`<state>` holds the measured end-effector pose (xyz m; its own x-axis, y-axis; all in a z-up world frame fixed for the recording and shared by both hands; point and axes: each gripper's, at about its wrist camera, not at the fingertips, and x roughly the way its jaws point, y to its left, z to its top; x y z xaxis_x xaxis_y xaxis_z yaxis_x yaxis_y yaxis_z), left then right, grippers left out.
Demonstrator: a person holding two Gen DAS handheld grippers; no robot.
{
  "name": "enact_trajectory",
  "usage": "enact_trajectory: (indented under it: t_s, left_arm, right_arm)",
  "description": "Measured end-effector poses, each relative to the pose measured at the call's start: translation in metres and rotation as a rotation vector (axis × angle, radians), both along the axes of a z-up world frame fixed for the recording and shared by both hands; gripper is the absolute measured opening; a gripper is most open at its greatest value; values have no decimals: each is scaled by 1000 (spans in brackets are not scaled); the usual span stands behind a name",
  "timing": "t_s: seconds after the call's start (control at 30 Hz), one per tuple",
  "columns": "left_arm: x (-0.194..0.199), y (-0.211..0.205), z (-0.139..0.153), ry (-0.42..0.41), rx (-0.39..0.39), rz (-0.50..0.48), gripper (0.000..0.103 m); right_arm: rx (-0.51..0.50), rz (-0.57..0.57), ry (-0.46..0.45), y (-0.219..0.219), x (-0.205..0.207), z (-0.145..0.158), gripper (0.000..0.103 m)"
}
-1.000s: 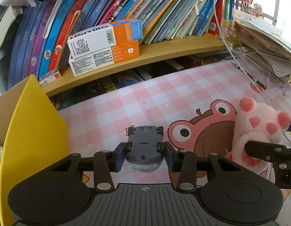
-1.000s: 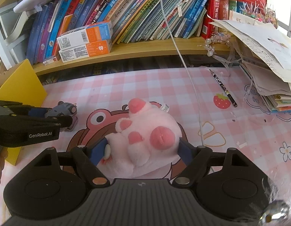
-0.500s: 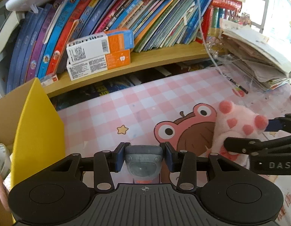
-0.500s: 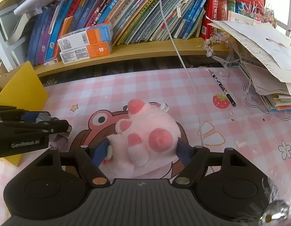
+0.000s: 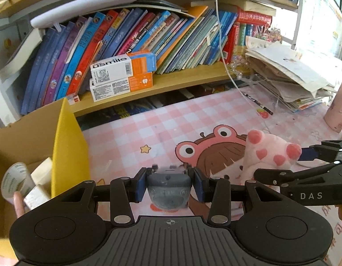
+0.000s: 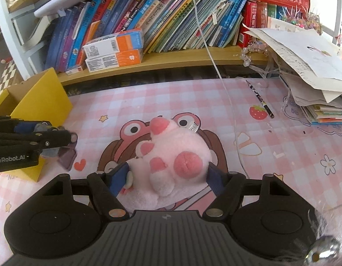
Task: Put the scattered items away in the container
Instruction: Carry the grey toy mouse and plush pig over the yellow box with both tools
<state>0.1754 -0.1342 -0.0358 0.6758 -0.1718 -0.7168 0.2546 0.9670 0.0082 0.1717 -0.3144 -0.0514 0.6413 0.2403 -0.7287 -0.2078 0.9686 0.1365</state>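
Left gripper clamped the grey toy car, box-bound; right gripper was squeezing the pink plush for lifting

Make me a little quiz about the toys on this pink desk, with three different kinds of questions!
1. True or false: the left gripper has its fingers shut on the grey toy car.
2. Which toy sits between the right gripper's fingers? A) a yellow duck B) the pink plush paw C) a red ball
3. Fill in: the yellow box stands at the ____ edge of the left wrist view.

Key: 1 true; 2 B; 3 left
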Motion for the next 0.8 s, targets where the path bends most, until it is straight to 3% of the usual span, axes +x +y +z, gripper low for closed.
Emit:
enact_trajectory:
  t_s: [0.8]
  left_arm:
    - [-84,18,22,-21,-24,-13,41]
  right_arm:
    - [-11,99,2,27,-83,21,73]
